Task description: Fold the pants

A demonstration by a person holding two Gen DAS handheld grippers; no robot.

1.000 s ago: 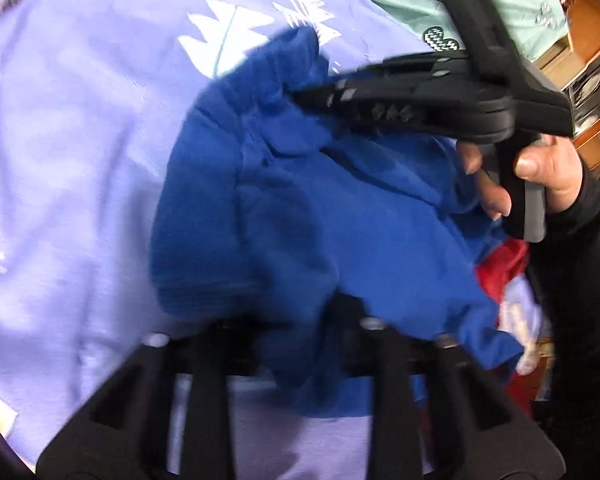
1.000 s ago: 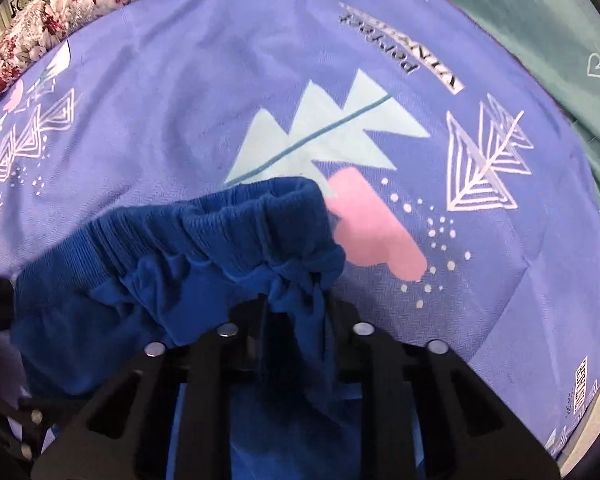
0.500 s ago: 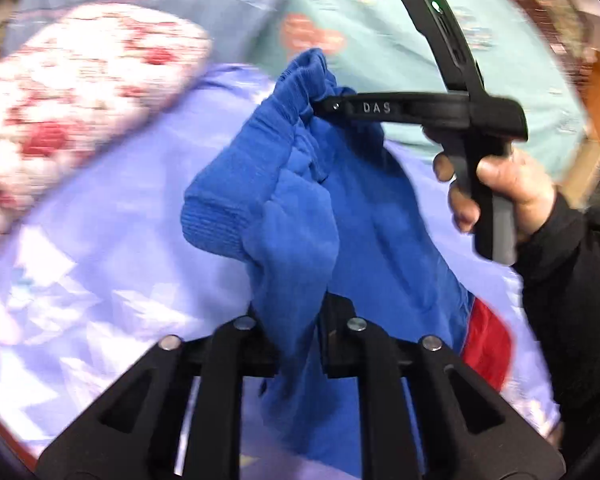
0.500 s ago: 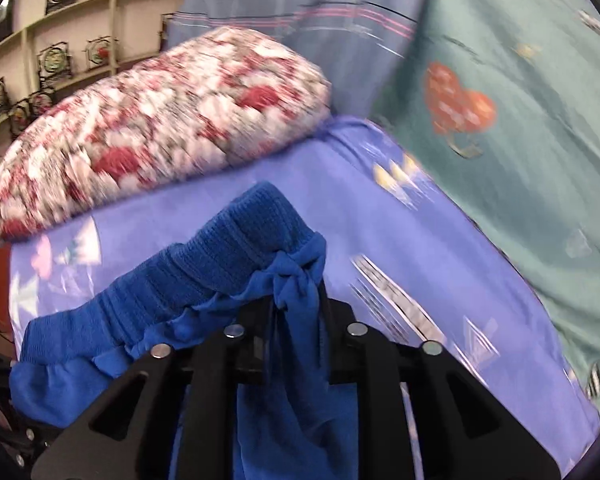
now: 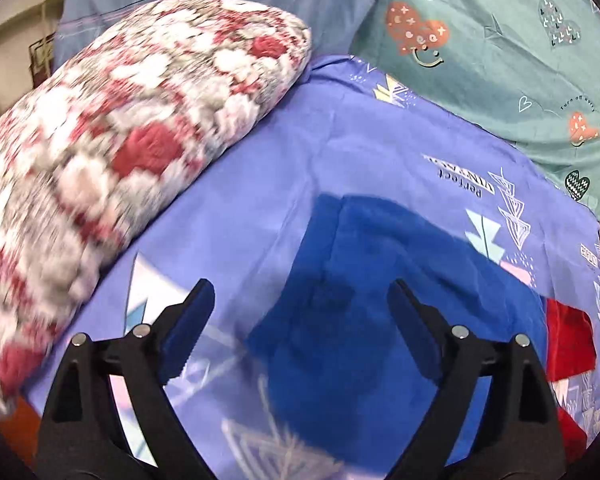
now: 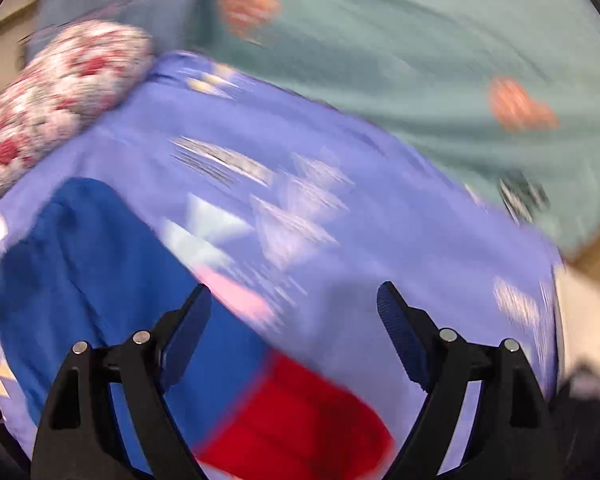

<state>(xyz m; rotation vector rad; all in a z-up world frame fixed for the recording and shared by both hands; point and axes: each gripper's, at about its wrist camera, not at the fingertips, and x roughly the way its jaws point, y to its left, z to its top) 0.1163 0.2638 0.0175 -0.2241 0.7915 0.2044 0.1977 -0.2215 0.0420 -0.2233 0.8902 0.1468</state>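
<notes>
With both grippers' jaws opening and empty, you should flatten the blue pants (image 5: 384,304) on the bed (image 5: 300,168) before re-gripping

Both wrist views above bedsheet (image 5: 340,168)

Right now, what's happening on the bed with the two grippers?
A person with a handheld gripper in each hand is folding blue pants on a purple sheet. Neither grips them: the left gripper and right gripper both have jaws opening, nothing pinched. The pants lie on the sheet beside a red garment, with a floral pillow at the left and a teal pillow at the back.
</notes>
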